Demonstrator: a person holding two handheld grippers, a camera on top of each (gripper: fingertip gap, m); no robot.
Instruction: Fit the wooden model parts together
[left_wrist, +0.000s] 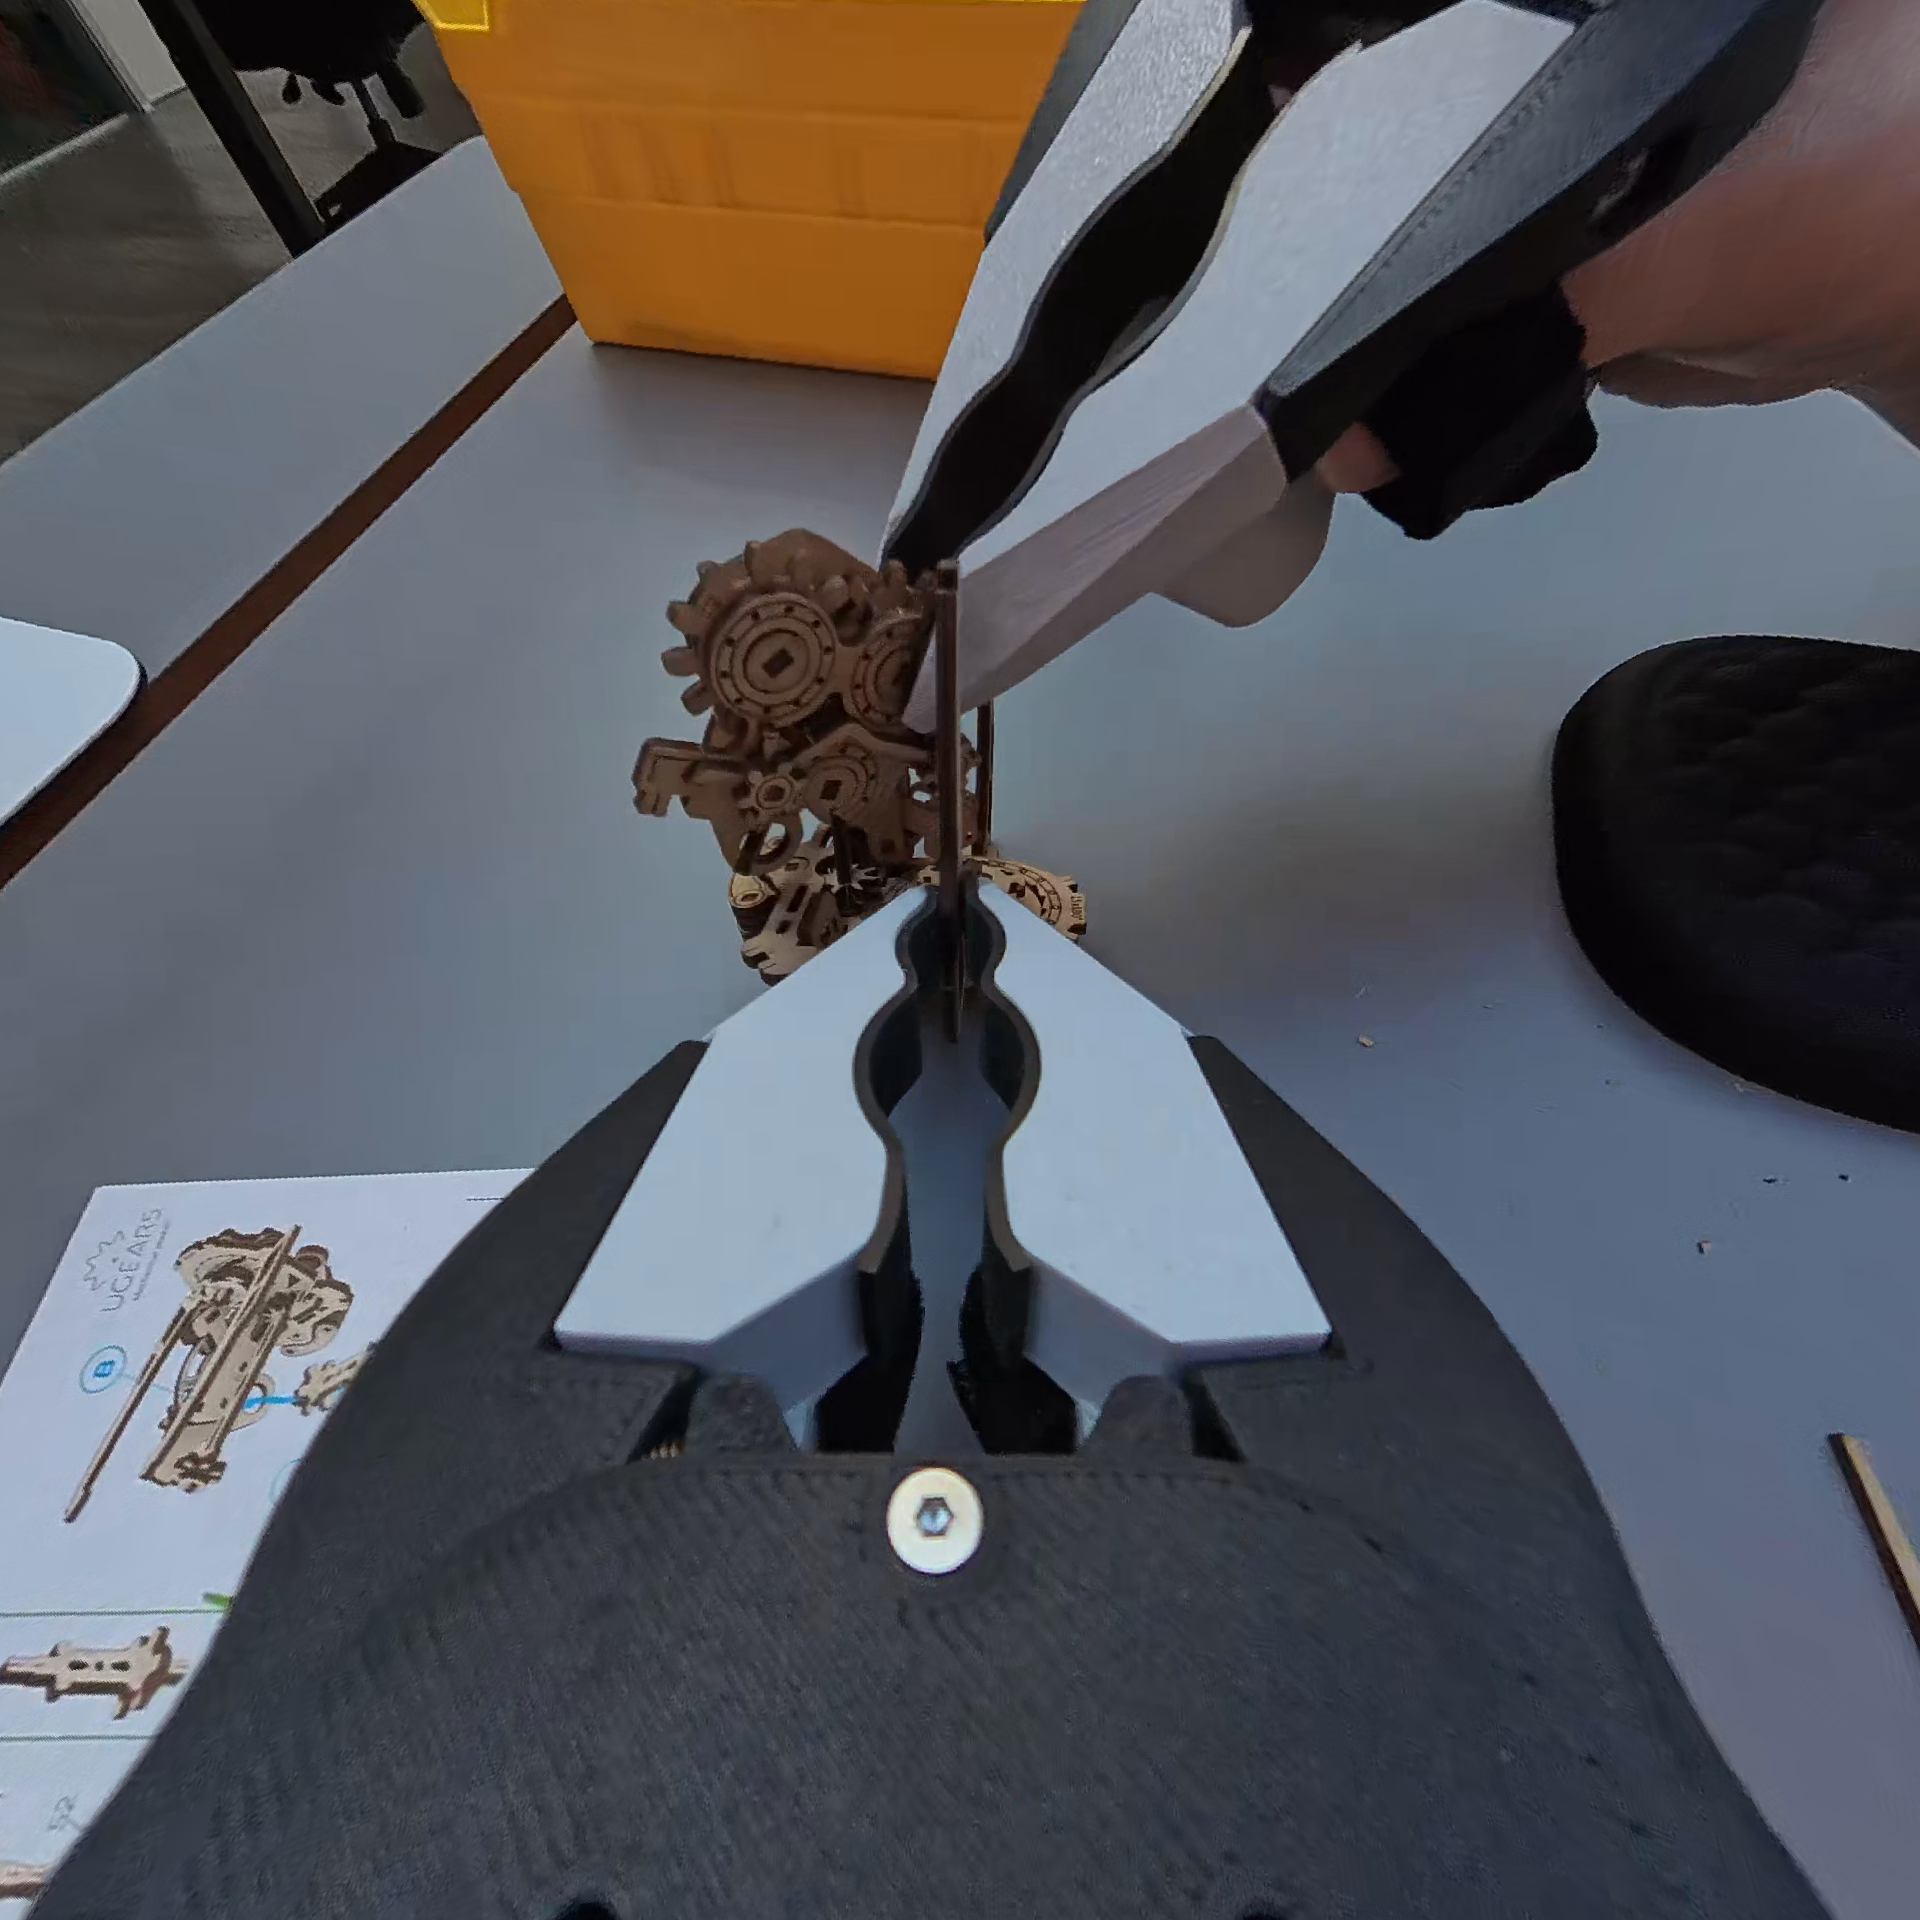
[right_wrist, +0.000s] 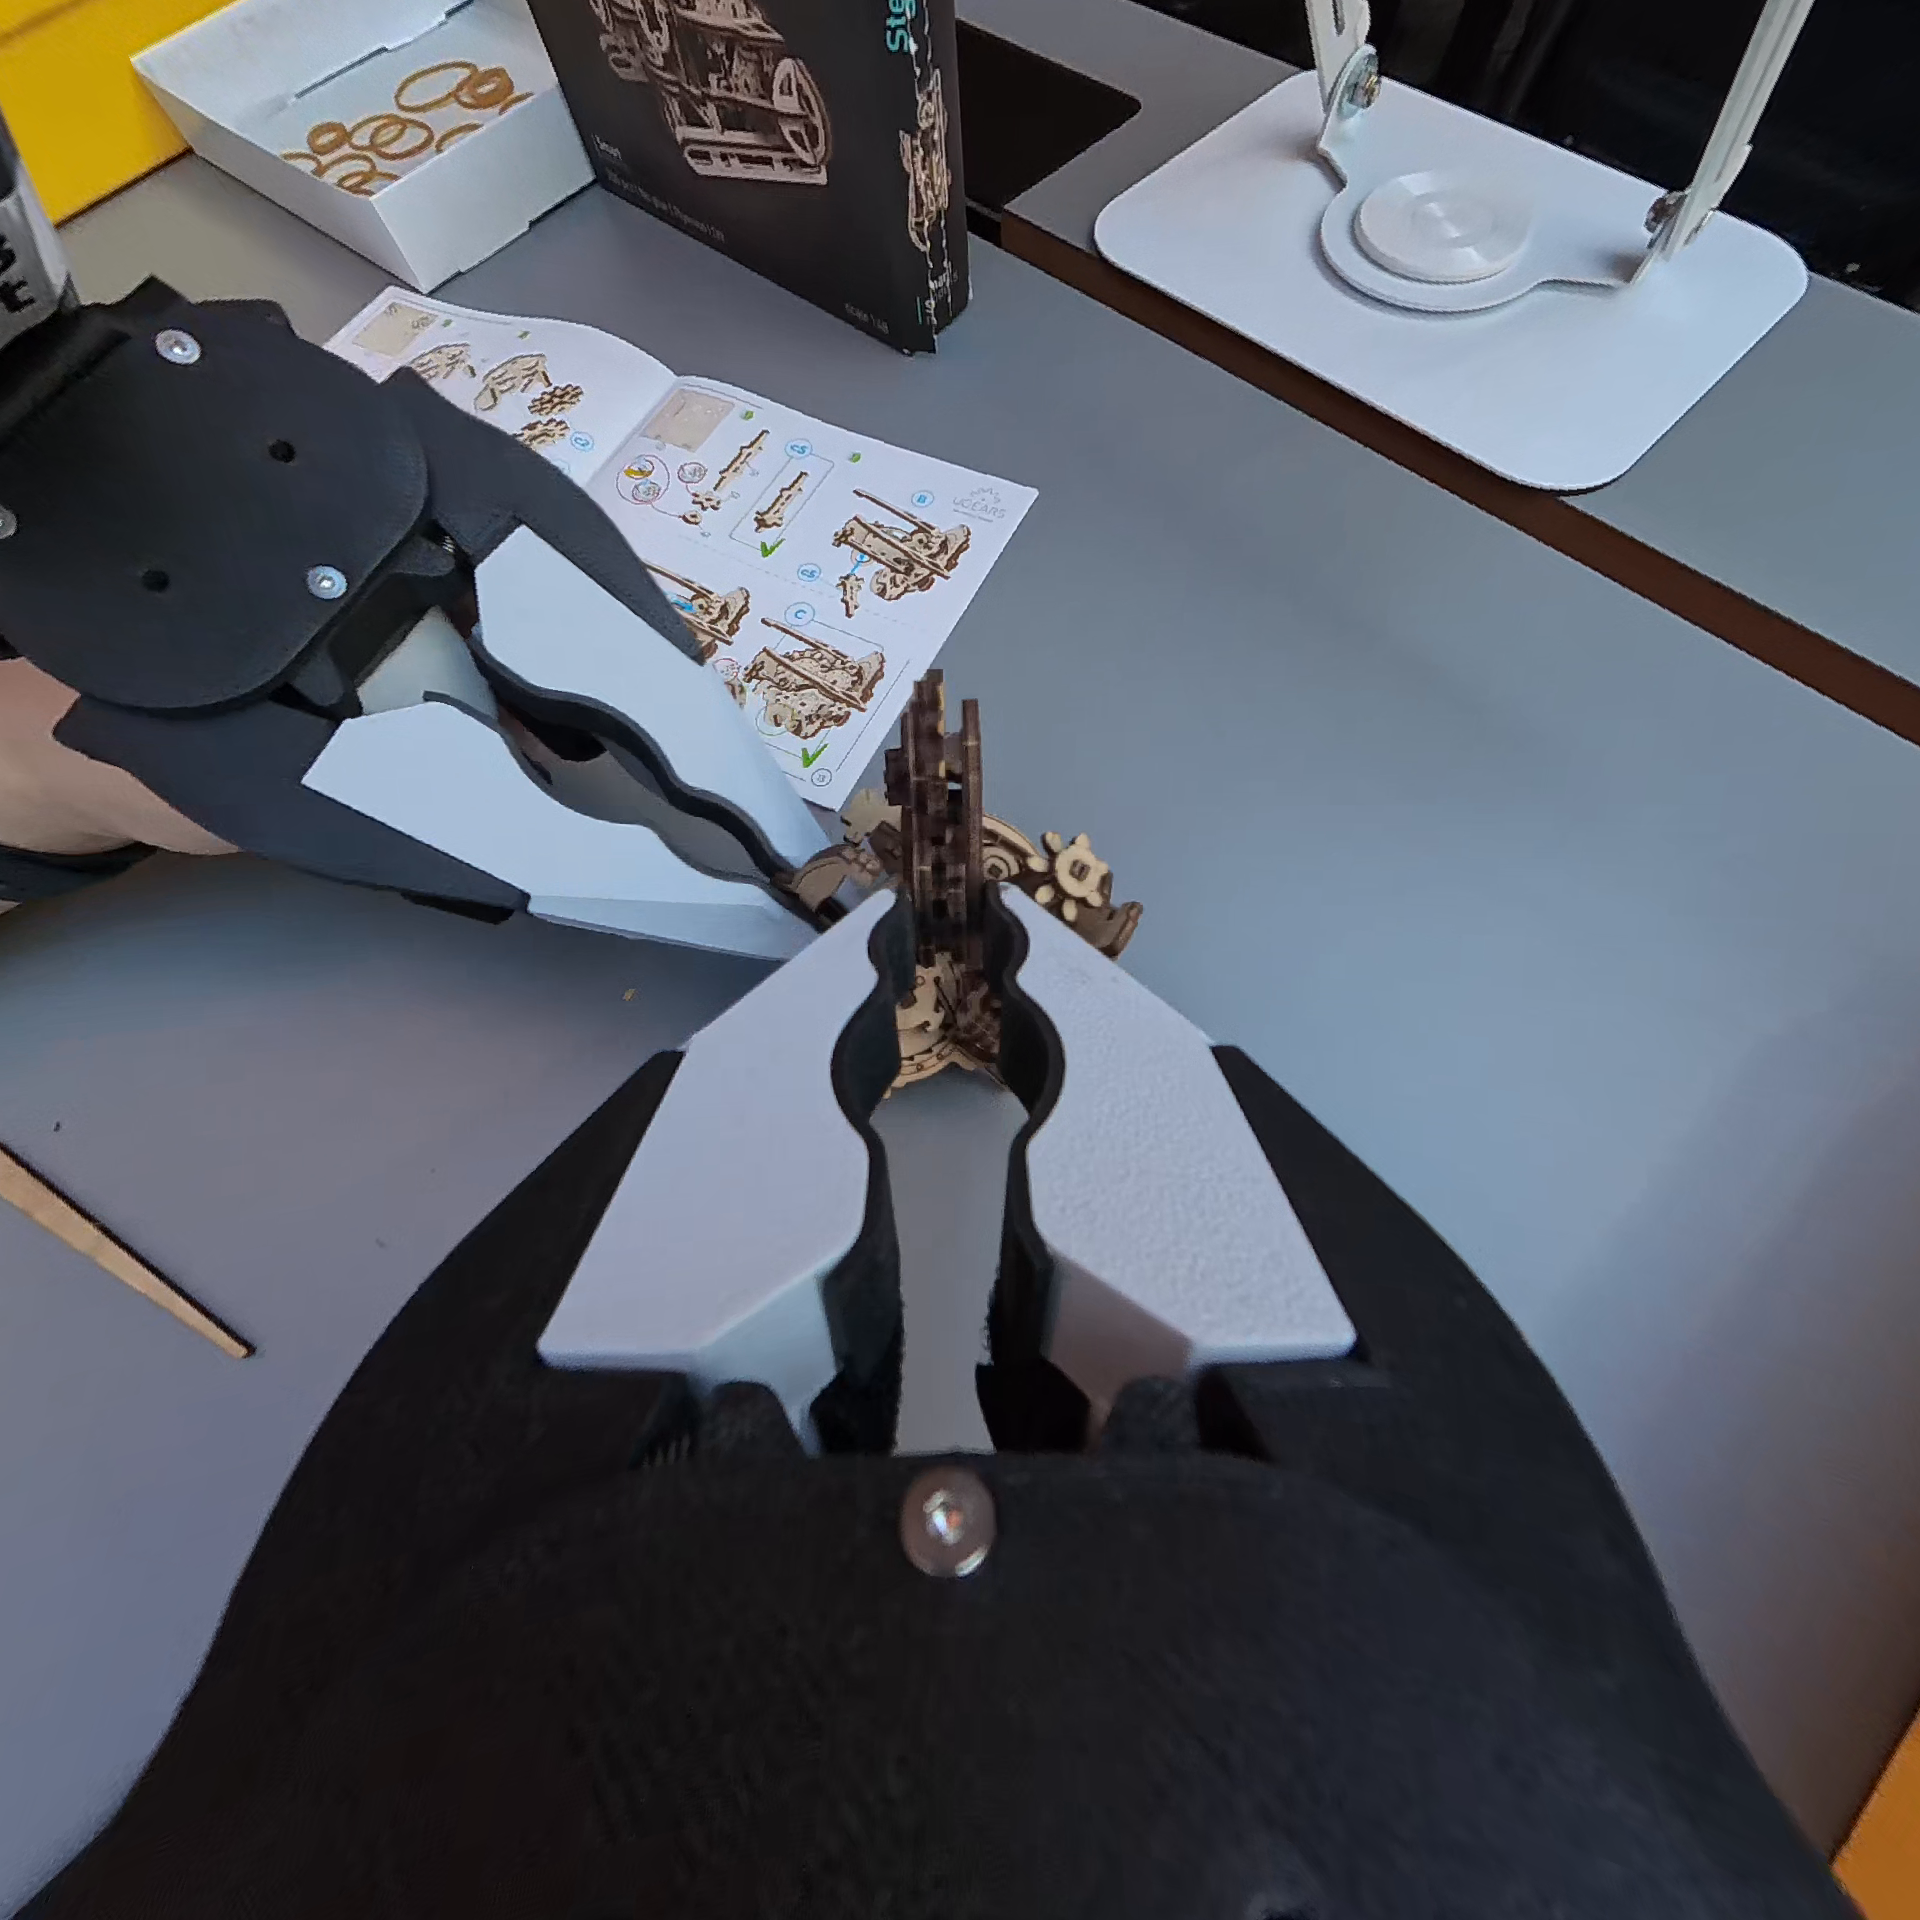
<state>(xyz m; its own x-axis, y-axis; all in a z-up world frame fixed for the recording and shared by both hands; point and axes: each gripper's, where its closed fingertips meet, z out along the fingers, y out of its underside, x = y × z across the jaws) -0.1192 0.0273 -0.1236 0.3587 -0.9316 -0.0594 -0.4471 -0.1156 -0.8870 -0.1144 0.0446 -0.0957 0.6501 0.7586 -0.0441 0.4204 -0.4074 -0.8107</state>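
Observation:
A brown wooden gear model (left_wrist: 769, 727) stands upright on the grey table (left_wrist: 364, 831). My left gripper (left_wrist: 951, 914) is shut on a thin dark wooden plate (left_wrist: 948, 790) at the model's near side, seen edge-on between the pads. My right gripper (left_wrist: 920, 634) comes in from the upper right and grips the model's top. In the right wrist view my right gripper (right_wrist: 945, 920) is shut on the stacked plates of the model (right_wrist: 940, 790). There the left gripper (right_wrist: 805, 899) comes in from the left, its tips clamped on a curved piece at the model's left side.
An instruction booklet (right_wrist: 790, 520) lies behind the model. A black product box (right_wrist: 790, 135), a white tray with wooden rings (right_wrist: 395, 135) and a white stand base (right_wrist: 1455, 291) are at the back. A yellow box (left_wrist: 769, 177), a black cushion (left_wrist: 1756, 873) and a wooden strip (right_wrist: 114, 1257) are nearby. The tips of both grippers are at nearly the same place.

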